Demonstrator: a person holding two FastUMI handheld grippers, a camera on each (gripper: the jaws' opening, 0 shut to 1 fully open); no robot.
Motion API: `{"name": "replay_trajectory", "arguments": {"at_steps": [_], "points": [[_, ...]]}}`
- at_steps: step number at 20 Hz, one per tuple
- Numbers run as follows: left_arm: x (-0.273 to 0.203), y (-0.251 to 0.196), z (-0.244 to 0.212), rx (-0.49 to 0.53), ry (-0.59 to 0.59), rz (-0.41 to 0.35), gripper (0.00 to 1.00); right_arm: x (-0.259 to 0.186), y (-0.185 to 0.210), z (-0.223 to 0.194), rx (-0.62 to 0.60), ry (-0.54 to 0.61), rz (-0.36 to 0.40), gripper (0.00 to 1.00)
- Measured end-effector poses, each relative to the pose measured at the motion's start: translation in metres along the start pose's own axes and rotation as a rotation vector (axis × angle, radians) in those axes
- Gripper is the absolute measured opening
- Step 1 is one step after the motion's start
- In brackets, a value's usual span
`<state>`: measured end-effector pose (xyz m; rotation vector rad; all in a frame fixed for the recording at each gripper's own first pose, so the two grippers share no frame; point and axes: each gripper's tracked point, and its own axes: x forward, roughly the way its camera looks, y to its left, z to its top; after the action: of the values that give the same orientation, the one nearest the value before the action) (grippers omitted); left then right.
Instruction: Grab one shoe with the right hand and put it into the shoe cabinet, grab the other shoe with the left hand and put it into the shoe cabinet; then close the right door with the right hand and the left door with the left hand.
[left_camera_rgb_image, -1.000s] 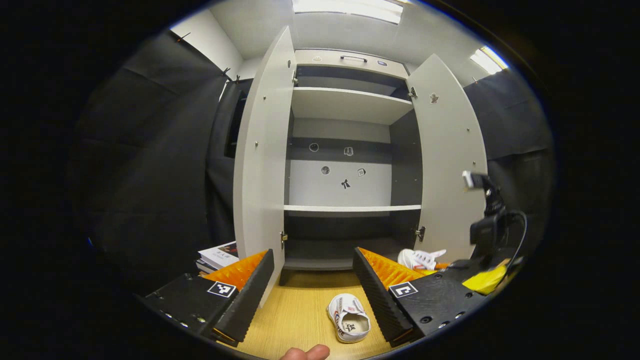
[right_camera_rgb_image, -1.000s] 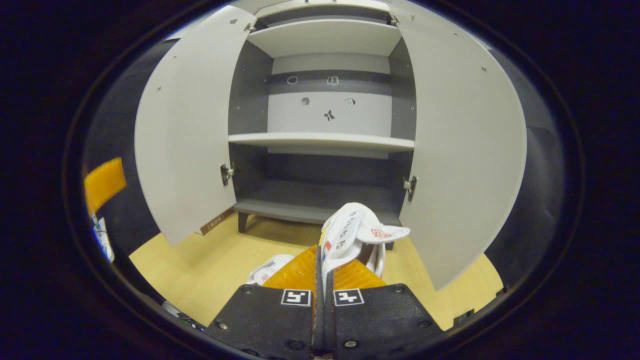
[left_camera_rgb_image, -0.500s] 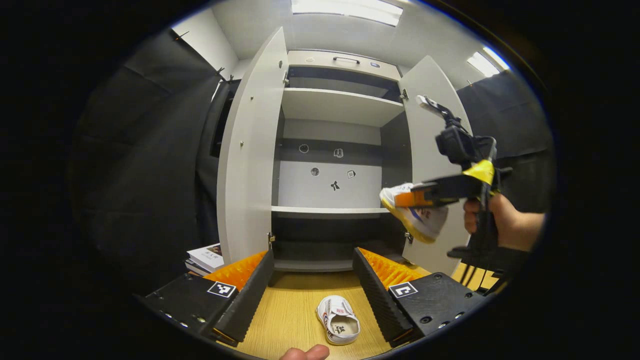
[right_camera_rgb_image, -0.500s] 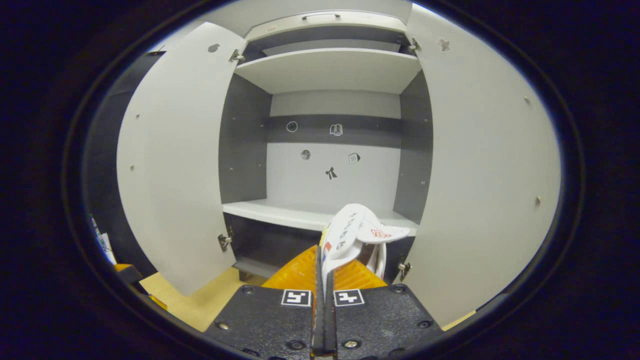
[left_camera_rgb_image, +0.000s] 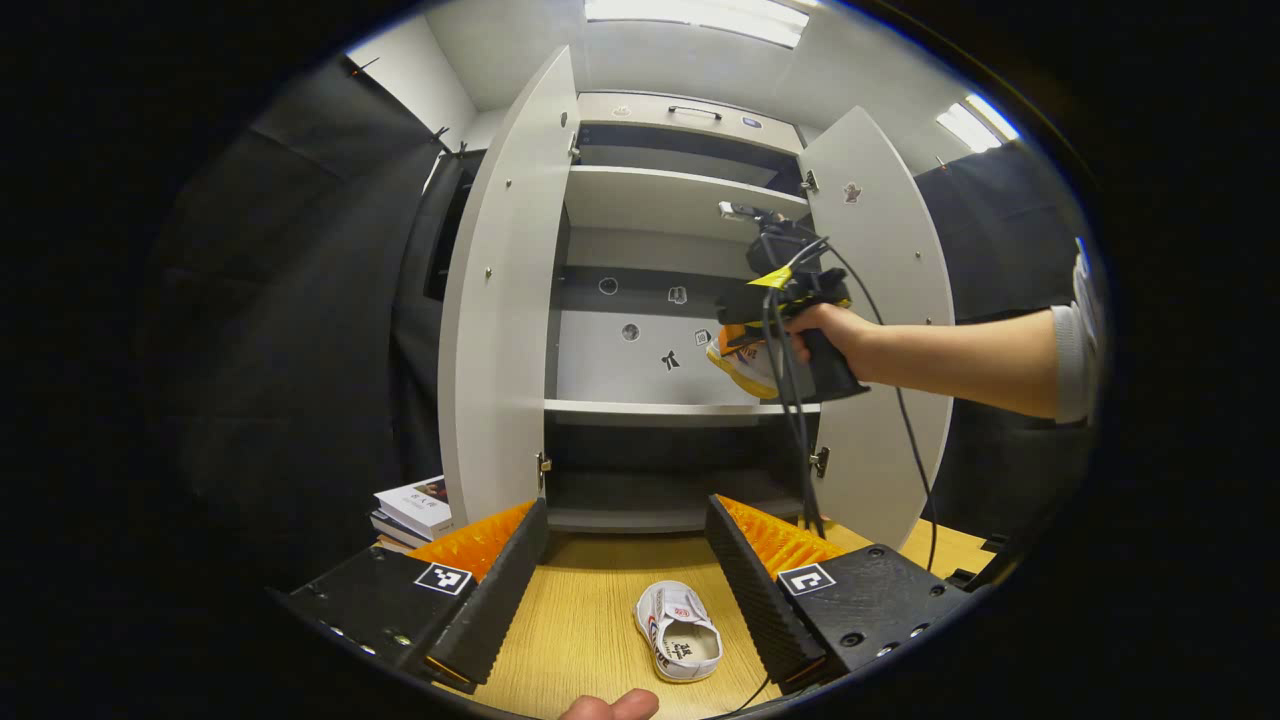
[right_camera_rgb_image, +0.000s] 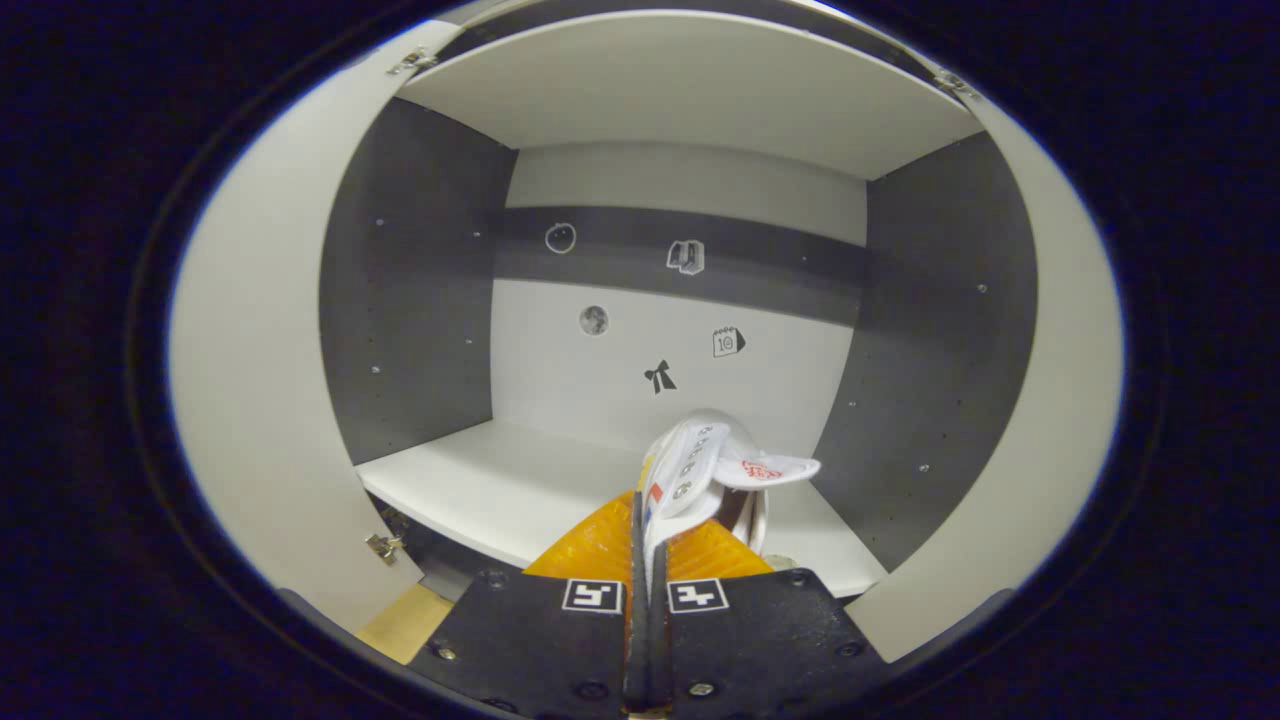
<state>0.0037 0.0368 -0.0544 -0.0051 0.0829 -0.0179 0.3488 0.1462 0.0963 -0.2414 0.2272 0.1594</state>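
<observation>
Shoes were apart at this moment: one white sneaker (right_camera_rgb_image: 705, 465) was pinched in the right claw (right_camera_rgb_image: 645, 520), whose two fingers were pressed almost together on its upper, and the other white sneaker (left_camera_rgb_image: 680, 645) lay on the wooden floor (left_camera_rgb_image: 590, 630) between the fingers of the left claw (left_camera_rgb_image: 625, 590), touched by neither.

In the right gripper view the held sneaker hung just above the white middle shelf (right_camera_rgb_image: 500, 490) of the shoe cabinet (right_camera_rgb_image: 420, 300), toward that shelf's right side, with its tongue flopped out to the right. Small stickers dotted the cabinet's back panel (right_camera_rgb_image: 650, 340) behind it. Whether the sole touched the shelf could not be told.

In the left gripper view the right claw (left_camera_rgb_image: 745, 345) sat inside the cabinet (left_camera_rgb_image: 690, 200) opening over the middle shelf (left_camera_rgb_image: 650, 407), held by a hand (left_camera_rgb_image: 825, 330) on a bare forearm that reached in from the right, cables trailing down from it. The sneaker's yellowish sole (left_camera_rgb_image: 745, 375) showed below that claw.

Both doors stood open: the left door (left_camera_rgb_image: 500, 310) swung far out, and the right door (left_camera_rgb_image: 890, 300) stood behind the forearm. The left claw was spread wide and held nothing, hovering low over the floor in front of the cabinet. A stack of books (left_camera_rgb_image: 415, 510) lay on the floor beside the left door's foot. A fingertip (left_camera_rgb_image: 610, 706) showed at the bottom edge.
</observation>
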Motion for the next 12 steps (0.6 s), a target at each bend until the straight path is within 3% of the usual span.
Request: {"name": "replay_trajectory", "arguments": {"at_steps": [5, 12], "points": [[-0.001, 0.01, -0.009, 0.011, 0.032, 0.021, 0.95, 0.063, -0.008, -0.01, -0.034, 0.164, -0.047, 0.04], [0.0, 0.022, -0.017, 0.02, 0.055, 0.051, 0.95, 0.089, -0.009, -0.021, -0.083, 0.281, -0.068, 0.07]]}}
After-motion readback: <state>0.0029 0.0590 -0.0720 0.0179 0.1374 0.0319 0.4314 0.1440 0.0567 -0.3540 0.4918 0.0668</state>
